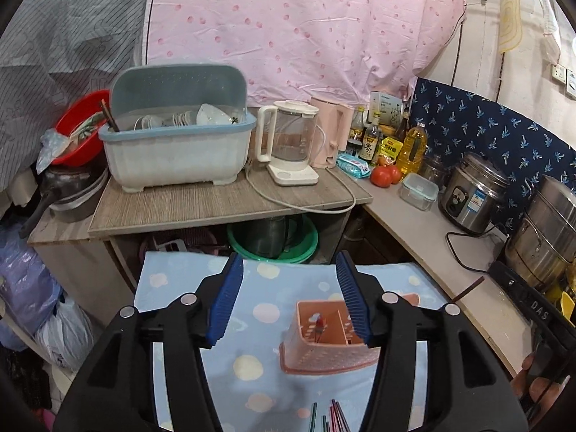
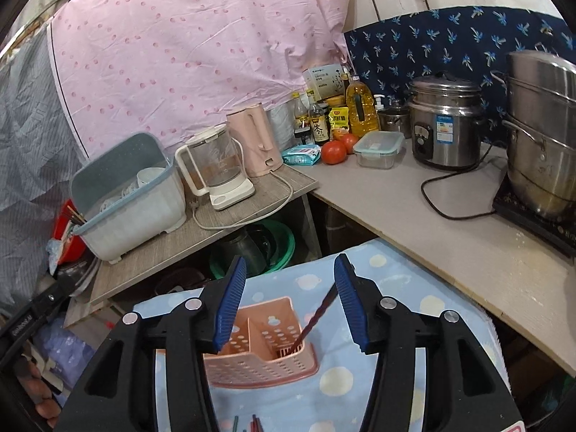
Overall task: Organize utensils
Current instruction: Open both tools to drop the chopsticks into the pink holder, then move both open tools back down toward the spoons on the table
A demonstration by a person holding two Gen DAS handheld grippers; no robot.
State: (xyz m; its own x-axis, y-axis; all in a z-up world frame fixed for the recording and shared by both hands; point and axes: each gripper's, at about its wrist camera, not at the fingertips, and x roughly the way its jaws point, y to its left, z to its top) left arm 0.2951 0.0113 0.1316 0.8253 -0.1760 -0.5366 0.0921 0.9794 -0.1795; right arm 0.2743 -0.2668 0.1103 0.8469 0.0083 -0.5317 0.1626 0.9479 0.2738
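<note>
Two grippers hang over a blue cloth (image 1: pixel 273 288) printed with pale dots, each with its jaws parted and nothing pressed between the blue pads. Nearest the cameras, a few thin chopsticks (image 1: pixel 333 417) lie loose on the cloth at the bottom edge of both views. Just beyond them stands a pink perforated utensil holder (image 2: pixel 259 356), upright on the cloth, split into compartments. In the right wrist view a dark reddish chopstick (image 2: pixel 313 320) leans out of the holder's right-hand compartment, passing between the fingers of the right gripper (image 2: pixel 289 302) without touching either pad. The left gripper (image 1: pixel 289 298) frames the same holder (image 1: pixel 327 345), where something reddish stands inside, though it is too small to identify. Farther back, a wooden counter (image 1: pixel 201 205) carries a blue-and-white dish rack (image 1: pixel 176 151), a glass kettle (image 1: pixel 291 144) and a pink kettle (image 1: pixel 333 129). Beyond that hangs a pink dotted sheet (image 1: pixel 295 25).
</note>
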